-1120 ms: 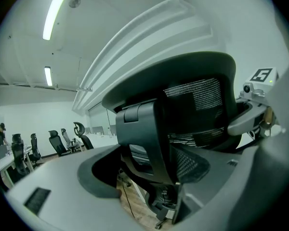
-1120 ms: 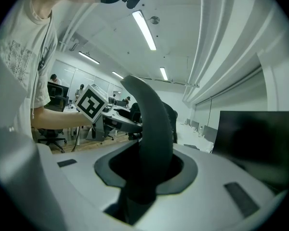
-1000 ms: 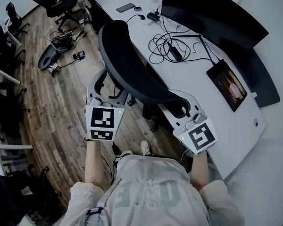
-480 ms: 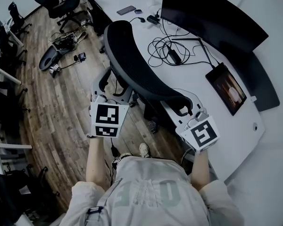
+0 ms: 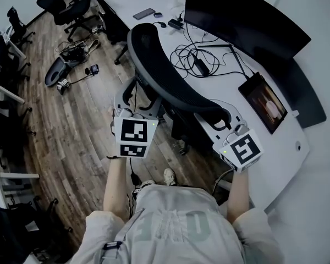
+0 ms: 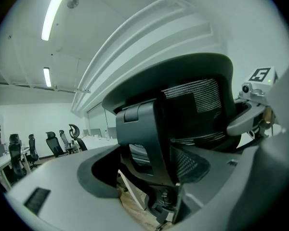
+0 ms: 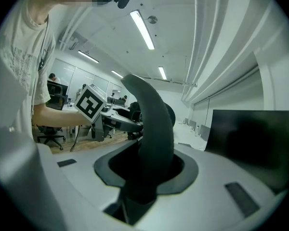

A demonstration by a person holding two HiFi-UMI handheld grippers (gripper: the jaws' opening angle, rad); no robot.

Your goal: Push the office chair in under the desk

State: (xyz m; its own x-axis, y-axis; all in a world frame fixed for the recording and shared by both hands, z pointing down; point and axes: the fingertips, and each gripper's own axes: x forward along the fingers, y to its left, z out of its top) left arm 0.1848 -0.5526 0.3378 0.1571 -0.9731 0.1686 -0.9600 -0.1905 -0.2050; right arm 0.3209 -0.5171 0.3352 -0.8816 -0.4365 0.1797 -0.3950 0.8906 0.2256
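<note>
In the head view the black mesh office chair (image 5: 165, 76) stands with its curved backrest close along the white desk (image 5: 289, 147). My left gripper (image 5: 133, 113) holds the backrest's left end, and its own view shows the chair's black back frame (image 6: 144, 143) filling the gap between its jaws. My right gripper (image 5: 231, 130) is shut on the backrest's right end; there the dark padded edge (image 7: 153, 129) stands upright between its jaws. Those jaws have just eased open slightly, with the edge still between them. The seat and base are hidden beneath the backrest.
On the desk are a large dark monitor (image 5: 242, 15), a lit tablet (image 5: 264, 100), a tangle of cables (image 5: 201, 56) and a phone (image 5: 143, 14). Other office chairs (image 5: 71, 4) and loose gear (image 5: 66, 65) stand on the wooden floor at upper left. The person's shoe (image 5: 168, 175) is just behind the chair.
The chair and both grippers have shifted up and to the right, toward the desk. Both grips look the same as before.
</note>
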